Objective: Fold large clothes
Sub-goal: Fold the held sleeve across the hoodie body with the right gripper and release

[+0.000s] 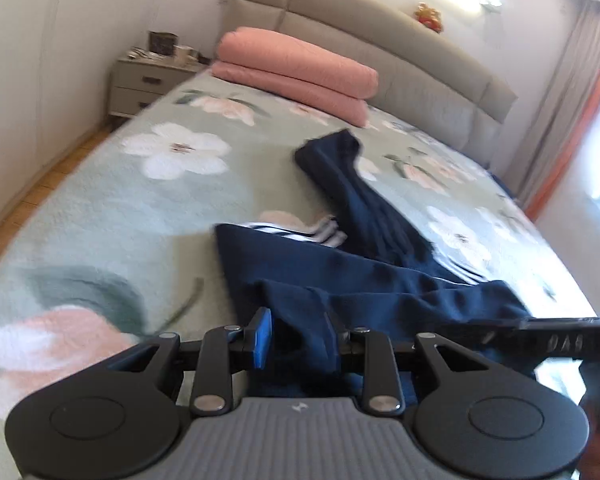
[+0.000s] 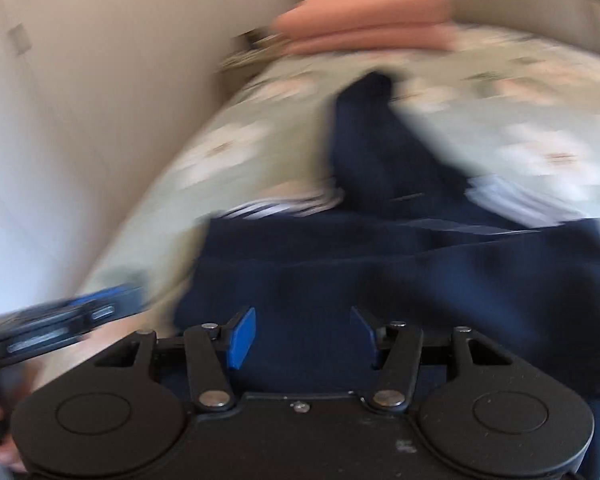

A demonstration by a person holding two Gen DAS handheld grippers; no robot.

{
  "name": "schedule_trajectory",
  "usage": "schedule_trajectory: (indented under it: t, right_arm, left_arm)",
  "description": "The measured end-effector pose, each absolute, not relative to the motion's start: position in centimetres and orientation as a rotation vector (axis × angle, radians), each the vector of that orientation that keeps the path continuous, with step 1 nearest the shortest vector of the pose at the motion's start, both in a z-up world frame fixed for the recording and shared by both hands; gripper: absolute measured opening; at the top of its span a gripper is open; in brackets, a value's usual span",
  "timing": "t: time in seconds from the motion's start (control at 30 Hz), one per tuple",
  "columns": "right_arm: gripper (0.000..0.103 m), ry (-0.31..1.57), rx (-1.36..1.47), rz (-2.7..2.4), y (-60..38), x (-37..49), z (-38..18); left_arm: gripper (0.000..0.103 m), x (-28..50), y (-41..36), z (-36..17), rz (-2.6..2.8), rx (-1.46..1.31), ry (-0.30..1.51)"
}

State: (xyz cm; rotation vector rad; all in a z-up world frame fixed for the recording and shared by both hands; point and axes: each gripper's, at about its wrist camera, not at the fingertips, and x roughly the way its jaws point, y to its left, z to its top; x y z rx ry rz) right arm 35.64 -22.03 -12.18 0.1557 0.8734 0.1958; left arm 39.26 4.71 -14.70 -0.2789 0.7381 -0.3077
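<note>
Directly ahead of both spread, unloaded jaws, the navy garment (image 1: 380, 272) is seen lying on the bed (image 1: 100, 208), its long axis running away from them, its near hem between the left gripper (image 1: 300, 340) fingers and under the right gripper (image 2: 302, 336).

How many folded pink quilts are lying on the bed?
2: both folded pink padded quilts lie by the grey upholstered headboard, one stacked on the other. More may be hidden.

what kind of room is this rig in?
A home bedroom, most likely. The navy garment lies on a bed with a floral green cover, backed by a padded headboard, with folded pink bedding and a nightstand beside it.
</note>
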Motion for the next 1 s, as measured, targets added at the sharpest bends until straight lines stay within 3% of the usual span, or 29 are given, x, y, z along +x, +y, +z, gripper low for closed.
schedule_trajectory:
  t: [0.03,0.07,0.1,0.17,0.33,0.4,0.43,0.53,0.6,0.73,1.0]
  right_arm:
    - [0.064,0.859,0.157,0.110,-24.4,35.7,-12.1]
    - [0.052,0.848,0.161,0.014,-26.8,36.1,-12.0]
    - [0.030,0.841,0.165,-0.071,-29.1,36.9,-12.5]
    - [0.014,0.843,0.196,-0.204,-32.8,37.8,-13.3]
    - [0.011,0.965,0.209,-0.245,-36.3,41.1,-19.2]
    - [0.000,1.047,0.243,-0.285,-37.2,41.7,-22.2]
    - [0.000,1.025,0.261,-0.285,-37.6,41.5,-22.7]
    - [0.000,1.013,0.221,-0.275,-37.0,41.0,-22.2]
    - [0.011,0.989,0.200,-0.222,-35.9,40.1,-20.8]
    - [0.011,0.914,0.176,-0.077,-32.3,39.0,-18.4]
    - [0.010,0.971,0.078,-0.050,-28.6,38.5,-22.7]
  left_arm:
    - [0.030,39.6,4.1,-14.7,-0.334,-0.283,0.736]
    - [0.030,40.1,3.2,-14.8,-0.370,-0.290,0.734]
    - [0.030,40.7,2.2,-15.0,-0.405,-0.302,0.735]
    - [0.030,41.9,-0.1,-15.6,-0.451,-0.294,0.740]
    - [0.017,45.0,-3.6,-19.0,-0.417,-0.263,0.806]
    - [0.015,46.0,-3.7,-21.2,-0.324,-0.225,0.885]
    - [0.006,46.4,-3.3,-22.3,-0.284,-0.215,0.925]
    - [0.005,46.5,-0.9,-23.1,-0.310,-0.348,0.921]
    - [0.005,46.1,-0.4,-22.2,-0.316,-0.354,0.895]
    - [0.011,44.5,-0.8,-19.4,-0.388,-0.345,0.802]
    - [0.005,42.8,0.0,-22.9,-0.299,-0.275,0.882]
